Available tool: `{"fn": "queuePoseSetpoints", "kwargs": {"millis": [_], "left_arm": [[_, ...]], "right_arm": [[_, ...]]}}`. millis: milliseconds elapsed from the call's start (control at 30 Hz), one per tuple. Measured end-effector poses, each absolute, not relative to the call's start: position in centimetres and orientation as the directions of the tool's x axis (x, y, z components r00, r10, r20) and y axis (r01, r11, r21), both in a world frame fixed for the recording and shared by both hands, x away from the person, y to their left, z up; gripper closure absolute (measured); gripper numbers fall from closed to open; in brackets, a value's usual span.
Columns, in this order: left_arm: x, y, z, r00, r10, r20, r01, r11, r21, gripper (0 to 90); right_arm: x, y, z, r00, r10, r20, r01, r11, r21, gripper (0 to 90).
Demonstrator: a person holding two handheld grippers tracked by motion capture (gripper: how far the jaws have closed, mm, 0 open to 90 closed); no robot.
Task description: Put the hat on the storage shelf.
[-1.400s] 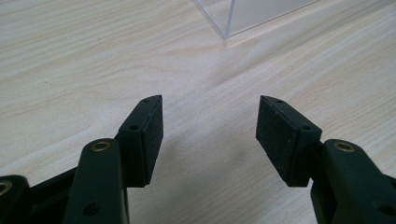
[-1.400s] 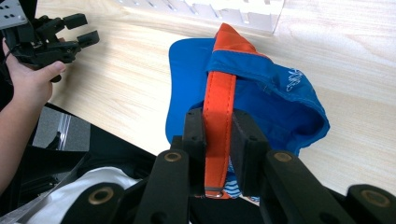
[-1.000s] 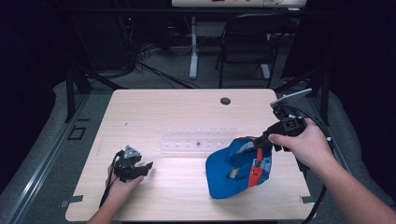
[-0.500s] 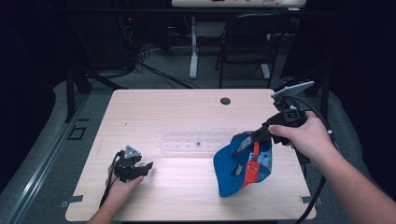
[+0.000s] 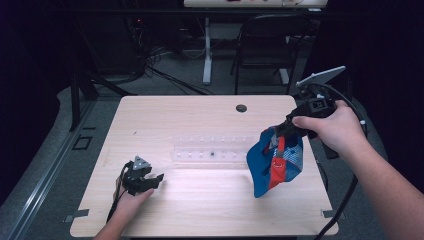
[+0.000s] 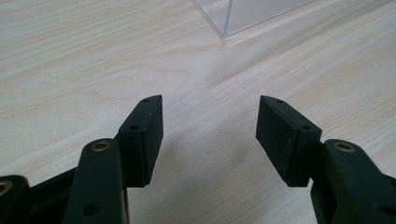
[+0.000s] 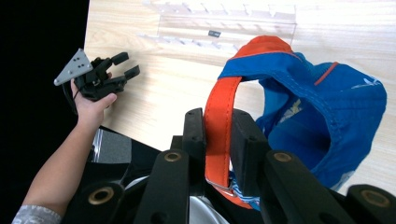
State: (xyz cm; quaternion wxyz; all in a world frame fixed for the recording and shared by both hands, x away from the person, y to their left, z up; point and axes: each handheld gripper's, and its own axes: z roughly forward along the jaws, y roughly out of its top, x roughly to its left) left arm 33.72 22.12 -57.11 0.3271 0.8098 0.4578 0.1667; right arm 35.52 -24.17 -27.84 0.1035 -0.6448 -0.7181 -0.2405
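Note:
A blue cap with an orange strap hangs above the right side of the table. My right gripper is shut on that strap, and the right gripper view shows both pads pressed against the orange band with the blue crown dangling beyond. My left gripper rests low at the table's front left, open, with bare wood between its jaws. The right gripper view also shows it farther off in the person's hand.
A clear acrylic rack lies across the table's middle, and its corner shows just ahead of the left gripper. A dark cable hole sits near the far edge. A chair and cables stand behind the table.
The right gripper has risen with the cap, which lay partly on the table a second ago and now hangs from its strap. The left gripper has not moved.

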Motion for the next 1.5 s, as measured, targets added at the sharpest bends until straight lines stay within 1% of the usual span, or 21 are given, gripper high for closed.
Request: {"fn": "queuePoseSetpoints", "kwargs": {"millis": [33, 133, 200, 300, 367, 533, 633, 733, 767, 1000, 1300, 1500], "left_arm": [[33.7, 22.1, -57.1, 0.525, 0.85, -0.03, 0.632, -0.367, 0.682, 41.6], [33.7, 22.1, -57.1, 0.526, 0.85, -0.029, 0.632, -0.367, 0.682, 41.6], [33.7, 22.1, -57.1, 0.527, 0.85, -0.028, 0.632, -0.369, 0.682, 41.6], [33.7, 22.1, -57.1, 0.532, 0.846, -0.028, 0.633, -0.375, 0.677, 41.6], [33.7, 22.0, -57.1, 0.53, 0.847, -0.031, 0.634, -0.372, 0.678, 41.6], [33.7, 22.0, -57.1, 0.532, 0.846, -0.028, 0.633, -0.375, 0.678, 41.6], [33.8, 22.0, -57.2, 0.535, 0.845, -0.025, 0.633, -0.381, 0.674, 41.6], [33.7, 21.9, -57.2, 0.531, 0.847, -0.025, 0.629, -0.374, 0.681, 41.6], [33.7, 21.9, -57.2, 0.532, 0.847, -0.025, 0.629, -0.375, 0.681, 41.6], [33.7, 21.9, -57.2, 0.534, 0.845, -0.027, 0.628, -0.375, 0.681, 41.7], [33.3, 21.3, -56.9, 0.559, 0.829, -0.016, 0.601, -0.391, 0.697, 43.0], [33.4, 21.4, -56.9, 0.555, 0.831, -0.02, 0.61, -0.391, 0.689, 42.9]], "right_arm": [[35.6, -24.2, -27.8, -0.132, 0.877, 0.462, 0.976, 0.035, 0.213, 77.3], [35.9, -24.6, -27.6, -0.128, 0.878, 0.461, 0.978, 0.035, 0.205, 77.3], [36.2, -24.7, -27.4, -0.106, 0.871, 0.479, 0.979, 0.007, 0.202, 77.3], [36.4, -25.0, -27.2, -0.11, 0.872, 0.477, 0.981, 0.018, 0.195, 77.3], [36.5, -24.8, -27.2, -0.091, 0.872, 0.482, 0.98, -0.009, 0.201, 77.3], [36.7, -24.9, -26.7, -0.097, 0.874, 0.476, 0.981, 0.002, 0.196, 77.3], [36.7, -24.8, -25.8, -0.096, 0.877, 0.471, 0.979, -0.002, 0.203, 77.3], [36.8, -24.8, -24.9, -0.102, 0.88, 0.464, 0.976, -0.001, 0.216, 77.3], [36.8, -24.7, -24.6, -0.091, 0.878, 0.469, 0.975, -0.017, 0.221, 77.3], [37.4, -24.2, -23.4, -0.108, 0.871, 0.48, 0.968, -0.018, 0.251, 77.3], [38.8, -22.6, -23.2, -0.121, 0.865, 0.487, 0.967, -0.007, 0.253, 77.3], [39.8, -21.5, -23.5, -0.117, 0.867, 0.485, 0.97, -0.003, 0.241, 77.3]]}}
